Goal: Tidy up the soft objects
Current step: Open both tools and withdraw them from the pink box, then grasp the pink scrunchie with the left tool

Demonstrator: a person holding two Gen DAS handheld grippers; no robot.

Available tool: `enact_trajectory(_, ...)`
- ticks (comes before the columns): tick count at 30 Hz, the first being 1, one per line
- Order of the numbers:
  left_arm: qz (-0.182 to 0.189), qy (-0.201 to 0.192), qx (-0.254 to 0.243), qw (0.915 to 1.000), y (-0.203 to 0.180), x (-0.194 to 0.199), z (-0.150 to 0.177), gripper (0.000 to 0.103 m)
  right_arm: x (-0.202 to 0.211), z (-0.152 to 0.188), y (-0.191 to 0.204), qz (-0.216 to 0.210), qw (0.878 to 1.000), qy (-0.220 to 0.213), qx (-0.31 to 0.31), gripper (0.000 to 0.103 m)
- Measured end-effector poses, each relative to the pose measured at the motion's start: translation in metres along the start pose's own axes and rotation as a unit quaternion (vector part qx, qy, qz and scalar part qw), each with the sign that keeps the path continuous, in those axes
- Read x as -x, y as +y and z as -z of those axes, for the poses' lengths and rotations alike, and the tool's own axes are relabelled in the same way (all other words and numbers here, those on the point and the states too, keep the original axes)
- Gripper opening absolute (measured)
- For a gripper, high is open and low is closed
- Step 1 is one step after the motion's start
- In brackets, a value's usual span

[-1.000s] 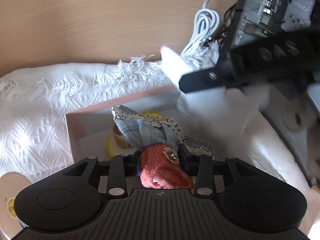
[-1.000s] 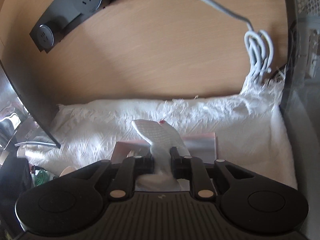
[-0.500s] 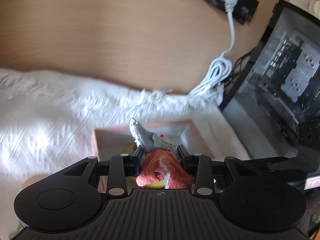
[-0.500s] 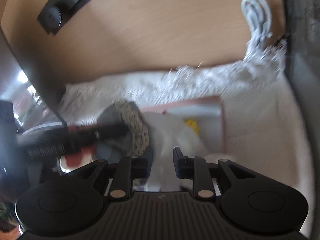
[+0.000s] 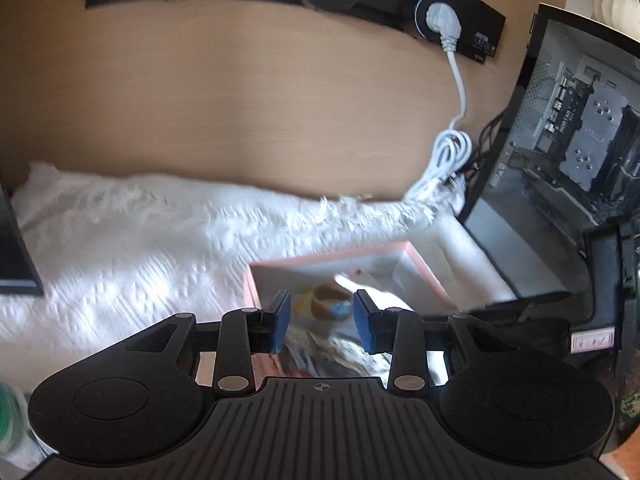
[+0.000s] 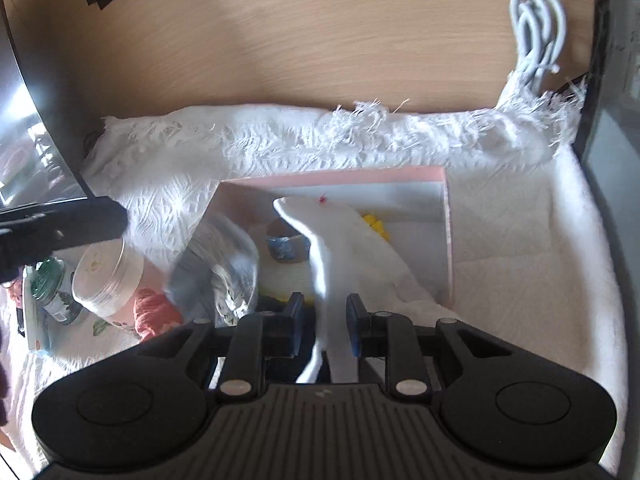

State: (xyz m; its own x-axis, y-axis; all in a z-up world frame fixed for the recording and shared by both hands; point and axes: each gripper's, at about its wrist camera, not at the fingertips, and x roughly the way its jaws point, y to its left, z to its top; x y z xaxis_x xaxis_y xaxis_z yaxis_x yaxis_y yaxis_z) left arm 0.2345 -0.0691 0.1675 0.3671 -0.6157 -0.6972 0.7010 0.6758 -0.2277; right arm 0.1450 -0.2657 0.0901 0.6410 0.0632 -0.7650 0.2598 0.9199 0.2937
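My left claw (image 5: 322, 322) stands open with nothing between its blue pads (image 5: 280, 322); through the gap I see only blurred things lying in the pink box (image 5: 424, 262) below. My right claw (image 6: 323, 330) is closed on a white sock (image 6: 340, 240): the cloth runs up out of the jaws and drapes forward, its toe end lying over the inside of the box, so it is partly in but not yet let go.

Inside the box, from the right view, there is a small blue-and-brown piece (image 6: 286, 246) near the middle and something yellow (image 6: 374, 226) toward the far wall, half hidden by the sock. At the near left edge of the box a grey patterned cloth (image 6: 218, 268) sits blurred, and I cannot tell whether it is resting on the rim or falling in. Just beside it, at the left edge of the box, is a coral knitted piece (image 6: 154, 314); whether it lies inside I cannot tell.

Further left stand a clear lidded jar (image 6: 108, 276) and a small green-capped bottle (image 6: 50, 284), which look hard and not mine to sort. Everything sits on a white fringed cloth (image 6: 280, 140) spread over the wooden counter (image 6: 320, 40).

My judgement: the sorting is well along, with several soft things in the box. What is left is to release the sock, then settle the grey cloth and the coral piece fully inside.
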Motion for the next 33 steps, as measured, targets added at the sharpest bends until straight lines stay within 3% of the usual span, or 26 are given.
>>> enact_trajectory(3, 0.019, 0.025, 0.011, 0.9994, -0.003, -0.005, 0.013, 0.038, 0.011, 0.0, -0.003, 0.003, 1.0, -0.018, -0.009, 0.022)
enact_trajectory(8, 0.012, 0.02, 0.016, 0.9996, -0.015, 0.004, 0.043, 0.038, 0.036, -0.001, -0.005, 0.012, 0.999, -0.043, -0.008, 0.024)
enact_trajectory(12, -0.015, 0.003, 0.031, 0.9994, -0.013, 0.03, 0.072, 0.038, 0.048, 0.007, 0.014, 0.014, 0.997, -0.059, 0.036, 0.036)
enact_trajectory(15, -0.057, -0.017, 0.079, 0.9951, 0.004, 0.061, 0.09, 0.038, 0.049, 0.015, 0.038, 0.008, 0.995, -0.067, 0.075, 0.037)
enact_trajectory(18, -0.127, -0.056, 0.14, 0.9803, 0.041, 0.1, 0.115, 0.038, 0.051, 0.022, 0.066, -0.002, 0.99, -0.086, 0.114, 0.043)
enact_trajectory(22, -0.229, -0.1, 0.219, 0.9432, 0.099, 0.15, 0.139, 0.038, 0.052, 0.026, 0.112, -0.018, 0.981, -0.129, 0.146, 0.059)
enact_trajectory(25, -0.274, -0.132, 0.268, 0.914, 0.147, 0.181, 0.152, 0.038, 0.049, 0.026, 0.152, -0.045, 0.976, -0.135, 0.163, 0.059)
enact_trajectory(27, -0.284, -0.132, 0.3, 0.9012, 0.18, 0.194, 0.154, 0.038, 0.045, 0.03, 0.183, -0.058, 0.972, -0.14, 0.182, 0.06)
enact_trajectory(30, -0.265, -0.148, 0.315, 0.8992, 0.217, 0.208, 0.153, 0.038, 0.033, 0.038, 0.229, -0.054, 0.969, -0.131, 0.204, 0.06)
enact_trajectory(33, -0.241, -0.139, 0.304, 0.9111, 0.242, 0.203, 0.143, 0.038, 0.016, 0.049, 0.27, -0.056, 0.968, -0.113, 0.218, 0.06)
